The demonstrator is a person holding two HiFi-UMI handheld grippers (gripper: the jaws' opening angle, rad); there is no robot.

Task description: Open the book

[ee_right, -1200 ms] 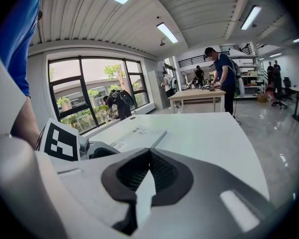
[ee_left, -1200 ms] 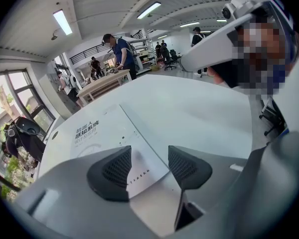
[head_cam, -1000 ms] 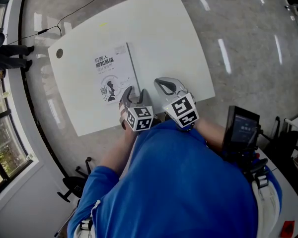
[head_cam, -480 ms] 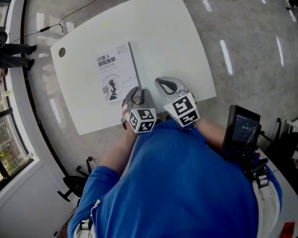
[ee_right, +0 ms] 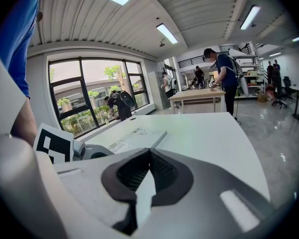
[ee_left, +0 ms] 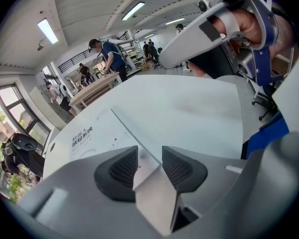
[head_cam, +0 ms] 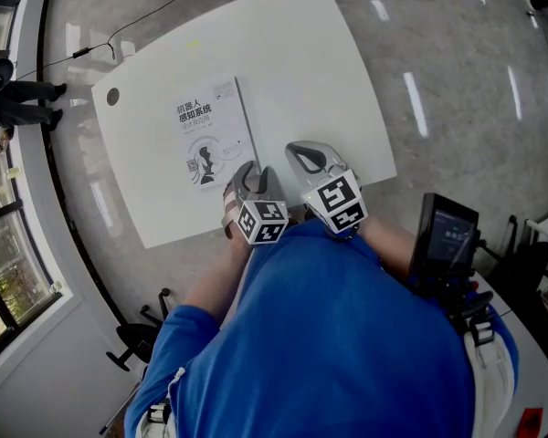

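Book point(head_cam: 215, 130): lying closed and cover up on the table point(head_cam: 320, 53), toward the table's near edge.
Left gripper point(head_cam: 247, 179): tilting down at the table's near edge. Its jaws are standing apart and have just been opening, with the book's near corner showing in the gap and the pads not clamping it.
Right gripper point(head_cam: 301, 153): hanging over the table's near edge, jaws clenched together on nothing.

The person wears a bright blue short-sleeved shirt point(head_cam: 329, 336). The left gripper point(head_cam: 250, 170) and the right gripper point(head_cam: 299, 150) have smooth light grey shells with dark ribbed pads point(ee_left: 120, 169), and each carries a cube point(head_cam: 258, 221) printed with black-and-white square markers.
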